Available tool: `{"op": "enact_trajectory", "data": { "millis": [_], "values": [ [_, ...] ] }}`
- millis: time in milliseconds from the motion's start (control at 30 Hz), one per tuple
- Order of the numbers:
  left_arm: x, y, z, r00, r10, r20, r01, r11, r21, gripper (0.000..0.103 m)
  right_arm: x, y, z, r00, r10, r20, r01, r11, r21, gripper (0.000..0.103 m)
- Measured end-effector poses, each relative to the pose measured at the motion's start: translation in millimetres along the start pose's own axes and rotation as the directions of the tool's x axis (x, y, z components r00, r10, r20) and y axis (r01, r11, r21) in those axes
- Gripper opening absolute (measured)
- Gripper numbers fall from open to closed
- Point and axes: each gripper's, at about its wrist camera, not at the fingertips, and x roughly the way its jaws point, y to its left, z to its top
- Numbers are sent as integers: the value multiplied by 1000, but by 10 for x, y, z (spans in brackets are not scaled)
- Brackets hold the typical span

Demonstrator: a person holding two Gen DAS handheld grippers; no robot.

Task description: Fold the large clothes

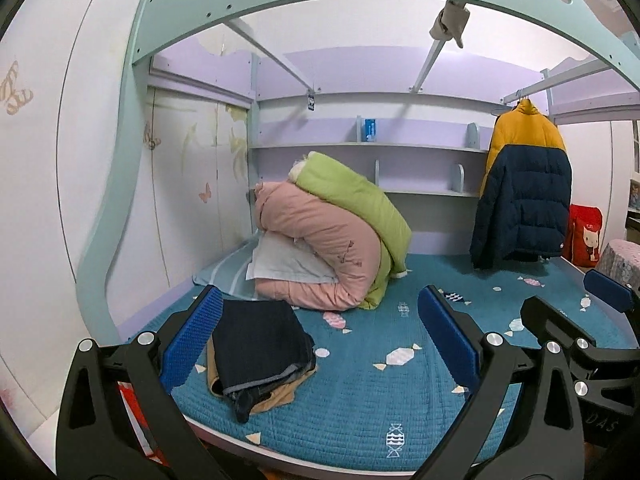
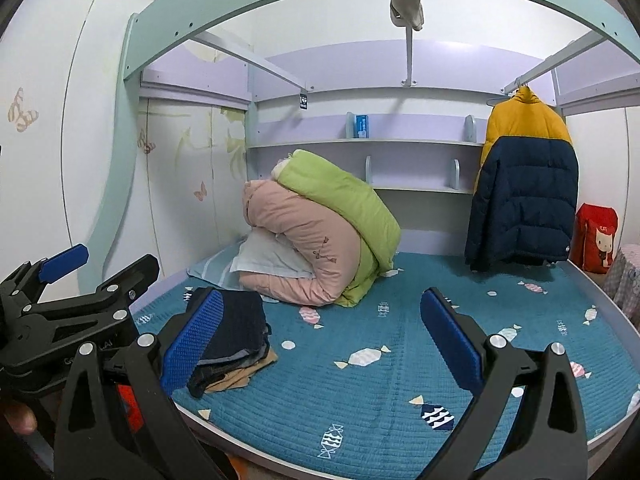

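Left wrist view: the left gripper [image 1: 320, 344] hangs above the near edge of a bed, its two blue-padded fingers spread wide and holding nothing. Right wrist view: the right gripper [image 2: 322, 340] hangs just beside it, also spread wide and empty. Each gripper shows at the edge of the other's view, so the two sit close together, side by side.

Below and ahead lies the teal bedspread [image 1: 380, 392], printed with small candy shapes. Near its front left corner rests a stack of folded clothes [image 1: 260, 352]: dark garments on top, something tan underneath. One dark end pokes out untidily toward the bed's edge.

Farther back, rolled quilts [image 1: 332, 240] in pink and green are heaped on a pale pillow. Behind them run lilac shelves [image 1: 368, 148] under an upper bunk.

At the right, a puffer jacket [image 1: 524, 188], yellow above and navy below, hangs on a hanger from a rail, its hem just above the bedspread. It is well apart from both grippers.

Judging by this, some clothes look already folded, and the jacket seems the large item left. Neither gripper has reached it yet.
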Motion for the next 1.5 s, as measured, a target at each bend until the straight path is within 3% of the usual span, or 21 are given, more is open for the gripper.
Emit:
{"op": "enact_trajectory", "data": {
  "millis": [1500],
  "values": [
    [-53,-93,15,999,24,30,-25,1000,11,98,-17,-27,-12,1000,3,7,-3,1000,16,96]
  ]
}}
